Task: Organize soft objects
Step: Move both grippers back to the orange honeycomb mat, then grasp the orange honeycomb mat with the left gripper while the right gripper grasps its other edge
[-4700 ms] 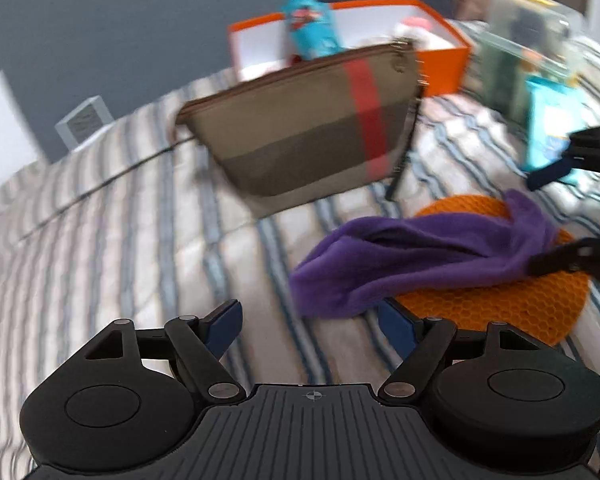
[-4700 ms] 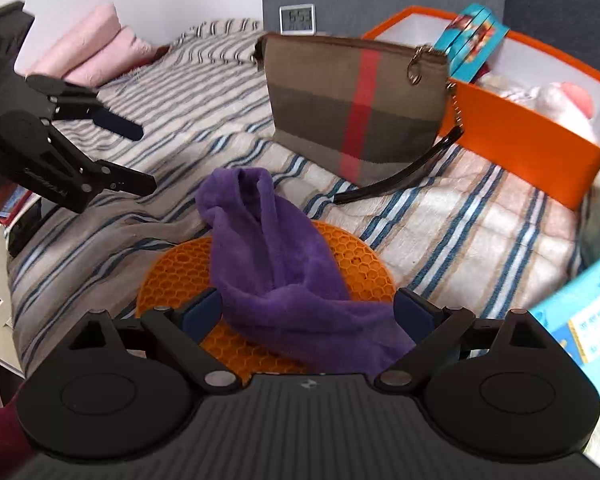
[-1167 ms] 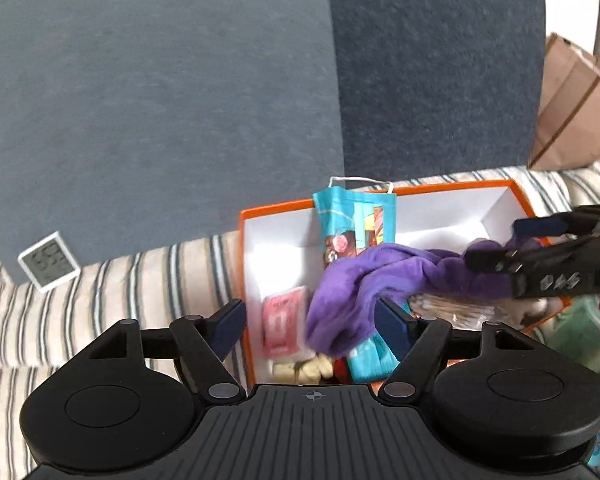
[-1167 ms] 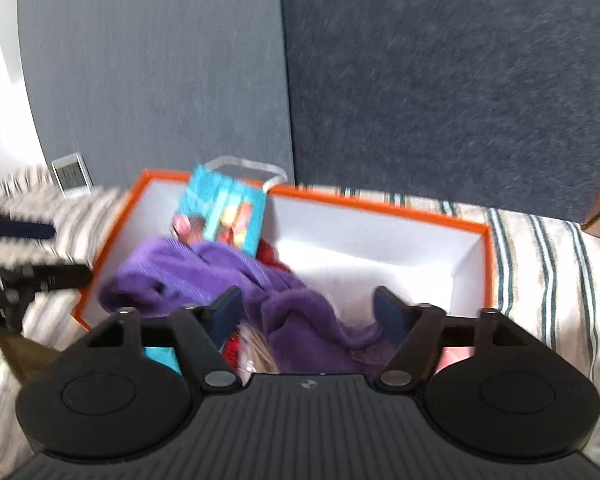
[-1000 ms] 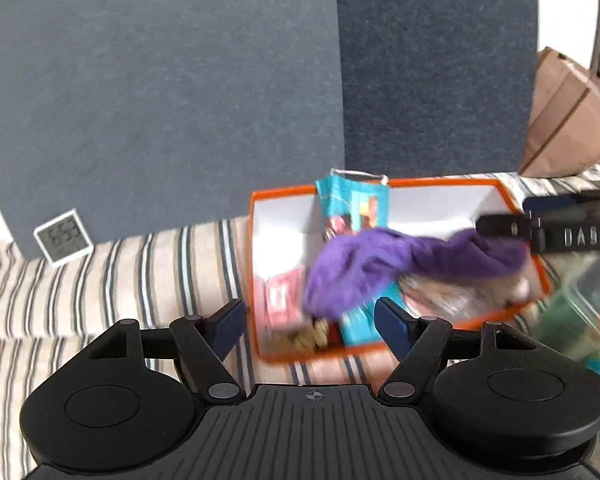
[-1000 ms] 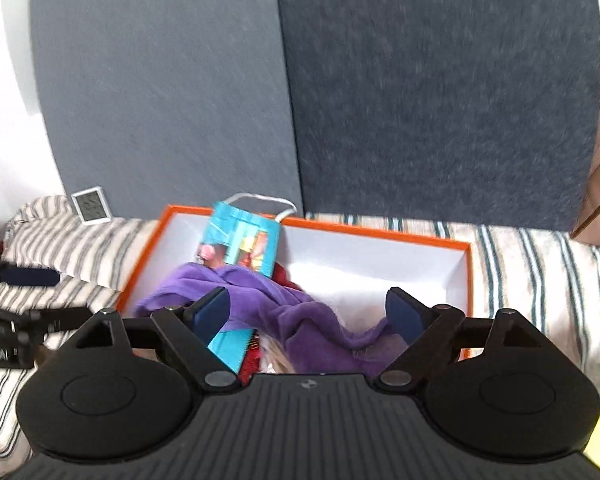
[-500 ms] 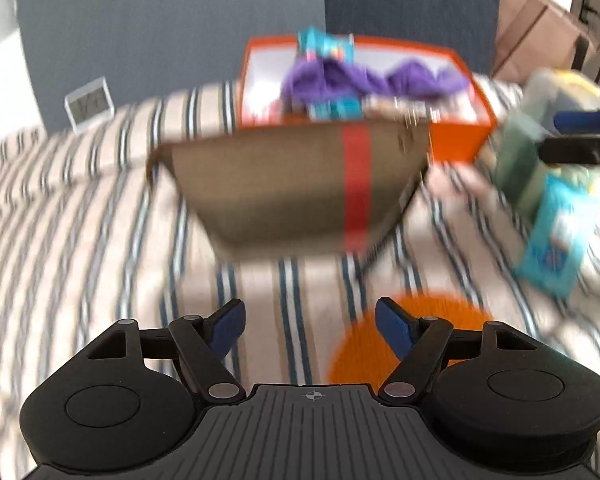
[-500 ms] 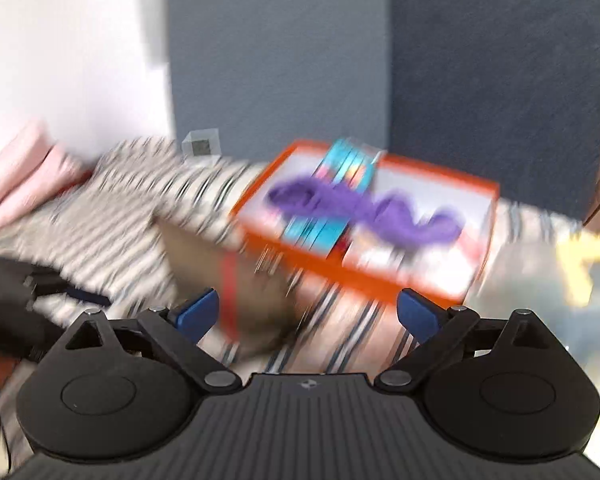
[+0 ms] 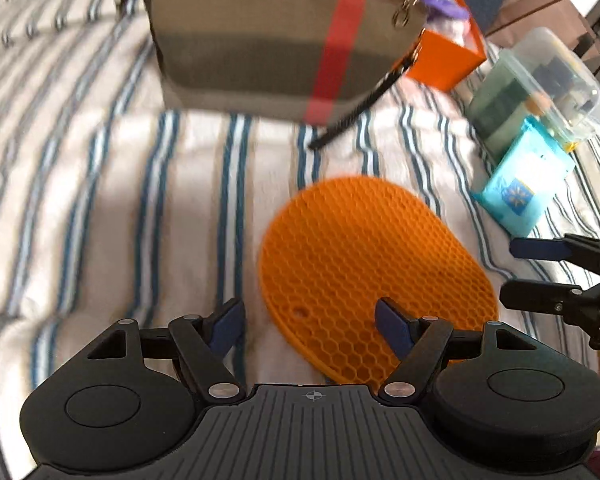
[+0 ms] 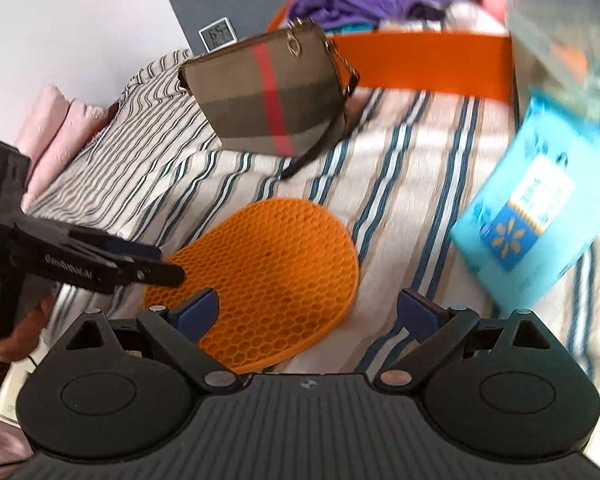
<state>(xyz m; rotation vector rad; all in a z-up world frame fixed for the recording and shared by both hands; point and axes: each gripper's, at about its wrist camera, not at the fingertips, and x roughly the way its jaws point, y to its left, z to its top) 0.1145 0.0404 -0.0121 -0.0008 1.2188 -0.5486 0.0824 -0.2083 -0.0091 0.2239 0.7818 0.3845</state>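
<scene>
An orange honeycomb silicone mat (image 9: 372, 272) lies flat on the striped bedspread (image 9: 100, 160), just ahead of both grippers; it also shows in the right wrist view (image 10: 268, 272). My left gripper (image 9: 310, 326) is open and empty over the mat's near edge. My right gripper (image 10: 312, 314) is open and empty over the mat's other side. The purple cloth (image 10: 364, 2) lies inside the orange box (image 10: 428, 64) at the back. A brown plaid pouch (image 10: 272, 96) with a red stripe leans in front of the box.
A blue packet (image 10: 536, 216) lies right of the mat. A clear plastic container (image 9: 536, 84) sits beyond the packet. Folded pink cloth (image 10: 56, 136) lies at the far left. A small digital clock (image 10: 217, 34) stands by the grey wall.
The purple cloth was carried from the mat into the orange box and let go. Both grippers have come back down, open, to the bare orange mat.
</scene>
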